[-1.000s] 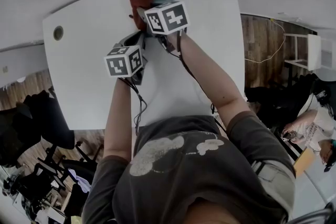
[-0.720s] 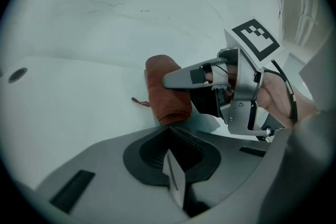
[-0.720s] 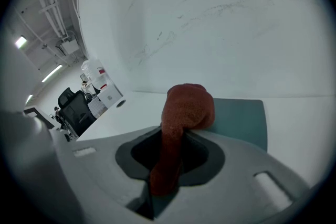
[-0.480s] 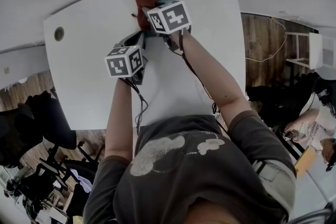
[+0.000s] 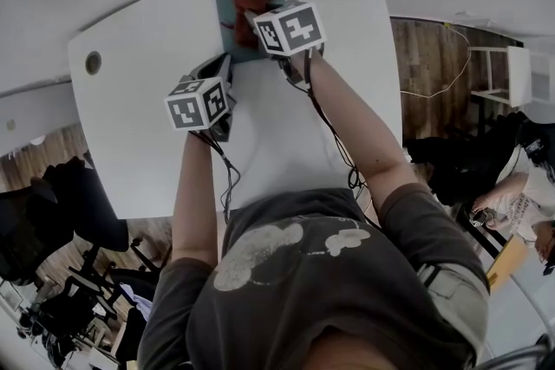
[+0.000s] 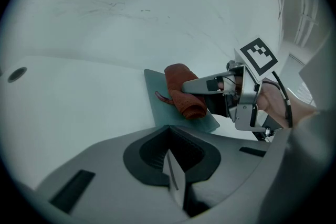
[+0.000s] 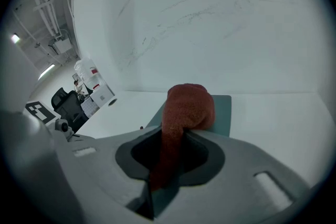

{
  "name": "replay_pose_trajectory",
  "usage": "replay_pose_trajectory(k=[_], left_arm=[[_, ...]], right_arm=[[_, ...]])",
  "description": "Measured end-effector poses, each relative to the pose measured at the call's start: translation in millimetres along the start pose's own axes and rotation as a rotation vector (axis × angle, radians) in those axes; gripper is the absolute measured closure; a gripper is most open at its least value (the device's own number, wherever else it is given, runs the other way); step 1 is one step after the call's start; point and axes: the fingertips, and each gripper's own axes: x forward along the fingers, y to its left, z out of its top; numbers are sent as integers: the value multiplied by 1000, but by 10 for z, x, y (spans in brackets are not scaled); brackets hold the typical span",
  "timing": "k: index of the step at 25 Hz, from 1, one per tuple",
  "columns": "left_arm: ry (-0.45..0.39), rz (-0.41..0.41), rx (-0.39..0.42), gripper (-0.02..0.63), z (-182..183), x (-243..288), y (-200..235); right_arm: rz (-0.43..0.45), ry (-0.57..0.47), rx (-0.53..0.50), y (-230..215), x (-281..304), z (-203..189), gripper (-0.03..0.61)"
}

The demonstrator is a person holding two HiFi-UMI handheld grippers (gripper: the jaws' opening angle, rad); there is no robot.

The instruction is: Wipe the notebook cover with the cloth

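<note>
Cloth [image 7: 185, 106] is bunching on the notebook [image 5: 224, 6] at the bench's [image 5: 147, 100] far edge because your right gripper [image 7: 166, 166] is clamping it and pressing down; your left gripper [image 6: 173, 174], jaws together and empty, is waiting just beside.

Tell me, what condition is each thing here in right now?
cloth: bunched, pinched by the right gripper, resting on the notebook.
notebook: closed, lying flat on the table.
right gripper: shut on the cloth.
left gripper: shut, holding nothing.
</note>
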Motion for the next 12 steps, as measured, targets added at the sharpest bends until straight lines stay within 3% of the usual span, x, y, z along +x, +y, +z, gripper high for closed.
replay_pose_trajectory(k=[12], left_arm=[[-8,17,22,606,-4,1,-11]], right_arm=[[-69,-29,53,-360,-259,-84,500]])
